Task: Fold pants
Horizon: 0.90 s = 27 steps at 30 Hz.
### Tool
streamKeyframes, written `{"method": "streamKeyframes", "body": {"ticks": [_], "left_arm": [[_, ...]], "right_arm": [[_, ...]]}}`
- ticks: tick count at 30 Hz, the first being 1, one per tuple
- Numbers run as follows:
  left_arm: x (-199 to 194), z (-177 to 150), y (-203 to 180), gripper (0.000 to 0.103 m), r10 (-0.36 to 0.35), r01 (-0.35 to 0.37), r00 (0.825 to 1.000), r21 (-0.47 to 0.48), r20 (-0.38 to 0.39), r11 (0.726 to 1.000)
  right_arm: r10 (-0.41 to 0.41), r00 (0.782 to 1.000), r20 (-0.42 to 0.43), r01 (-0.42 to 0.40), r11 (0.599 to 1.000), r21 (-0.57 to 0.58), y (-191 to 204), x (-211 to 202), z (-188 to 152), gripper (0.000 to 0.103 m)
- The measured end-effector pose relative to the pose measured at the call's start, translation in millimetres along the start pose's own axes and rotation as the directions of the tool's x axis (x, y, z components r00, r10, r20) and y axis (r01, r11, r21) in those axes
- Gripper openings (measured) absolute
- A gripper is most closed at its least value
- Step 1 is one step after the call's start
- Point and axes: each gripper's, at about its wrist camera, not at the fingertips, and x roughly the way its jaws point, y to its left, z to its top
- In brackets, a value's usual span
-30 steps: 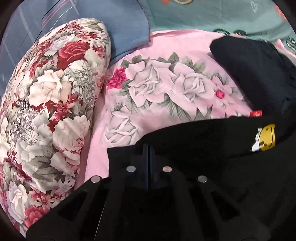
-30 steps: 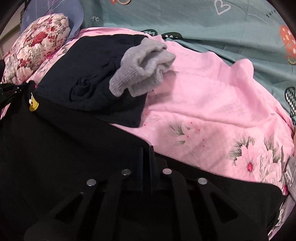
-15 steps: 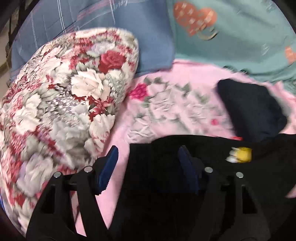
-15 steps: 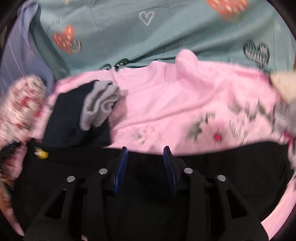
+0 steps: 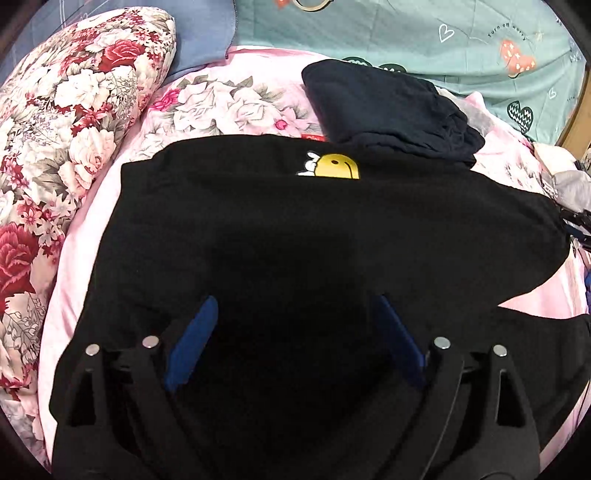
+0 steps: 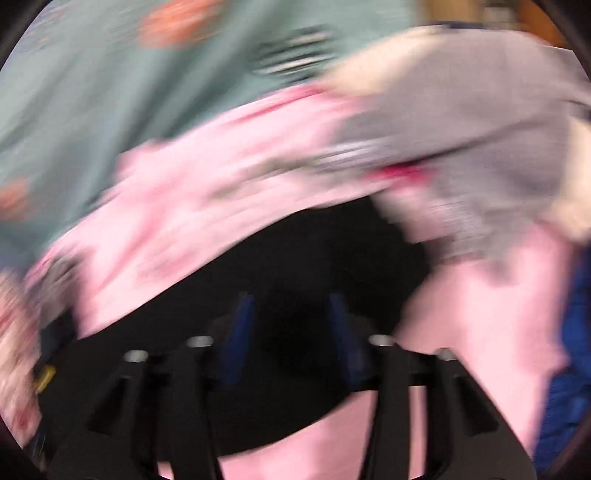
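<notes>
Black pants (image 5: 314, 229) with a yellow smiley patch (image 5: 334, 167) lie spread on the pink floral bedsheet (image 5: 229, 103). My left gripper (image 5: 295, 314) hovers over their near part, jaws opening wide, blue pads apart with only the flat cloth under them. In the blurred right wrist view the black pants (image 6: 314, 266) lie below my right gripper (image 6: 291, 314), whose jaws are also opening, nothing pinched between its blue pads.
A floral pillow (image 5: 66, 122) lies at the left. A folded dark navy garment (image 5: 388, 107) sits beyond the pants. A teal heart-print sheet (image 5: 424, 33) covers the far side. Grey and cream clothes (image 6: 480, 122) are heaped at the right.
Both grippers have let go of the black pants and spread their jaws. The left view swung right over the laid-out pants; the right view swept right toward the grey clothes.
</notes>
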Motion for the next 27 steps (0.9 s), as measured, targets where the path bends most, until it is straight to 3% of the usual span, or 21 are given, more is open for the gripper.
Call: {"method": "streamKeyframes", "body": {"ticks": [1,2,4,5,7,8,9,10,11,12,13,15,17,18,20,22,24,26,27], "left_arm": [[0.0,-1.2,0.4,0.091,0.006,-0.006,1.0,0.001,-0.005,1.0],[3.3,-3.2,-0.2,0.091,0.012,-0.012,1.0,-0.003,-0.019,1.0],[7.4,-8.2,1.6,0.091,0.014,-0.015,0.999,-0.019,-0.048,1.0],[8.4,-10.8,4.1,0.091,0.012,-0.014,0.998,-0.034,-0.059,0.999],[5.5,-16.0,9.9,0.091,0.015,-0.018,0.998,-0.054,-0.062,0.998],[1.5,-19.8,12.9,0.091,0.016,-0.019,0.998,-0.057,-0.059,0.998],[-2.6,-23.0,15.1,0.091,0.019,-0.022,0.998,-0.059,-0.058,0.998],[-8.7,-27.8,18.5,0.091,0.016,-0.02,0.998,-0.064,-0.056,0.998],[-16.5,-34.1,22.6,0.091,-0.001,-0.003,0.999,-0.075,-0.053,0.997],[-22.1,-40.6,25.0,0.094,-0.018,0.014,0.999,-0.085,-0.051,0.996],[-27.8,-47.0,27.7,0.096,-0.032,0.027,0.998,-0.092,-0.053,0.995],[-36.3,-62.8,33.9,0.096,-0.03,0.024,0.998,-0.089,-0.062,0.996],[-36.3,-78.0,42.3,0.096,0.024,-0.03,0.995,-0.066,-0.094,0.997],[-35.0,-82.1,44.5,0.096,0.044,-0.049,0.994,-0.051,-0.104,0.997],[-36.2,-90.9,49.2,0.096,0.079,-0.079,0.991,0.001,-0.111,0.997],[-43.9,-95.2,53.5,0.096,0.087,-0.085,0.991,0.022,-0.1,0.996],[-53.9,-97.4,59.5,0.096,0.116,-0.114,0.99,0.033,-0.077,0.993],[-61.5,-97.6,68.3,0.096,0.119,-0.118,0.99,0.015,-0.074,0.993],[-65.7,-97.1,72.8,0.096,0.113,-0.113,0.991,-0.008,-0.073,0.994]], "right_arm": [[0.062,0.995,-0.078,-0.07,0.991,-0.117,24.4,6.1,-11.1,0.066],[0.041,0.992,-0.119,-0.063,0.98,-0.19,37.7,11.1,-18.3,0.067],[-0.067,0.983,-0.171,0.011,0.951,-0.308,47.0,24.6,-30.1,0.067],[-0.128,0.982,-0.139,0.079,0.946,-0.314,36.6,26.6,-30.1,0.067],[-0.253,0.965,-0.074,0.233,0.95,-0.209,13.1,24.3,-24.0,0.067],[-0.346,0.937,-0.048,0.339,0.935,-0.107,-0.6,16.9,-20.8,0.067],[-0.354,0.935,-0.03,0.352,0.935,-0.05,-4.5,7.3,-22.3,0.068],[-0.313,0.95,-0.01,0.313,0.95,-0.015,-5.0,-5.6,-27.0,0.068],[-0.191,0.982,-0.004,0.191,0.982,-0.007,-0.8,-25.3,-38.6,0.068],[-0.076,0.996,-0.036,0.076,0.997,-0.024,5.5,-35.8,-51.1,0.068],[0.044,0.995,-0.094,-0.048,0.998,-0.041,12.5,-44.0,-63.9,0.069],[0.259,0.935,-0.242,-0.279,0.959,-0.051,32.9,-61.6,-108.2,0.07],[0.276,0.898,-0.343,-0.33,0.938,-0.109,43.7,-71.6,-149.5,0.07],[0.234,0.9,-0.367,-0.305,0.941,-0.149,43.5,-74.7,-165.0,0.07],[0.189,0.925,-0.329,-0.275,0.932,-0.238,34.8,-92.9,-181.8,0.07],[0.127,0.949,-0.288,-0.199,0.951,-0.236,10.1,-108.3,-183.2,0.07],[0.038,0.975,-0.219,-0.074,0.985,-0.155,-30.1,-127.3,-174.9,0.07],[0.029,0.981,-0.192,-0.03,1.0,-0.003,-56.6,-135.8,-167.1,0.068],[-0.06,0.983,-0.172,0.067,0.997,0.036,-59.5,-140.9,-164.3,0.068]]}}
